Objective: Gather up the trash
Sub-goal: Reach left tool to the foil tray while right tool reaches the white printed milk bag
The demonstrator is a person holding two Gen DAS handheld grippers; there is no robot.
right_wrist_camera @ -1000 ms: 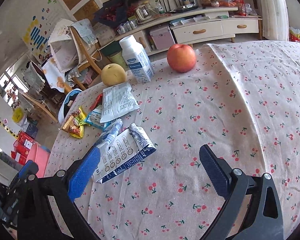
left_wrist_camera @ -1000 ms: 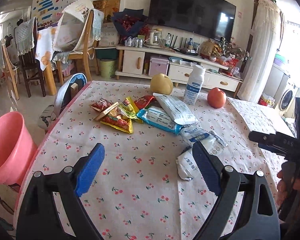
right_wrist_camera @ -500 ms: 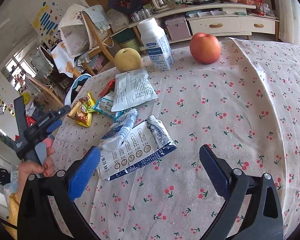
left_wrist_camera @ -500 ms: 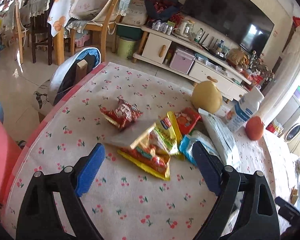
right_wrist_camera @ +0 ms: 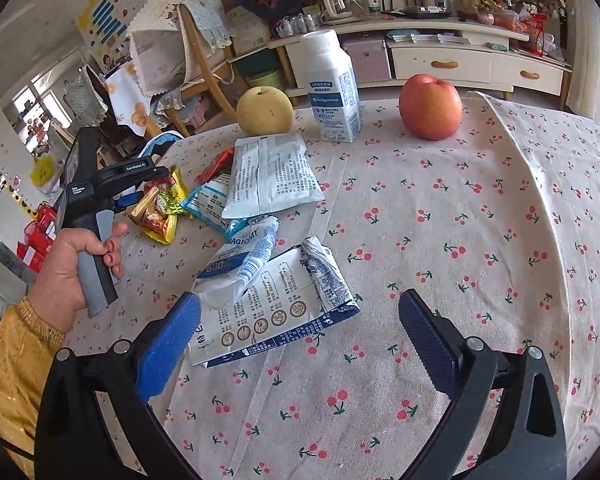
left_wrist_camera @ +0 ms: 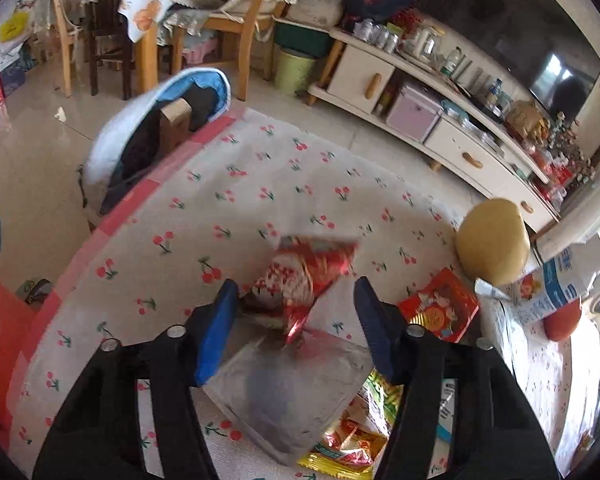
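Cherry tablecloth (left_wrist_camera: 236,184); left gripper (left_wrist_camera: 294,300) closing around crinkled red wrapper (left_wrist_camera: 308,276), right gripper (right_wrist_camera: 300,320) apart

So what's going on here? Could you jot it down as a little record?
surface: table with a cherry-print cloth
trash: red wrapper, white pouch, flattened carton
not trash: pear, apple, bottle
left tool: jaws just been closing around the red wrapper, not yet pinching it
right tool: open, holds nothing

Bright daylight both views, soft shadows. Left wrist shot motion-smeared, red snack wrapper (left_wrist_camera: 306,276) blurry; right wrist shot crisp. TV (left_wrist_camera: 540,60) glary. Heavy fisheye bend, black vignette in corners.
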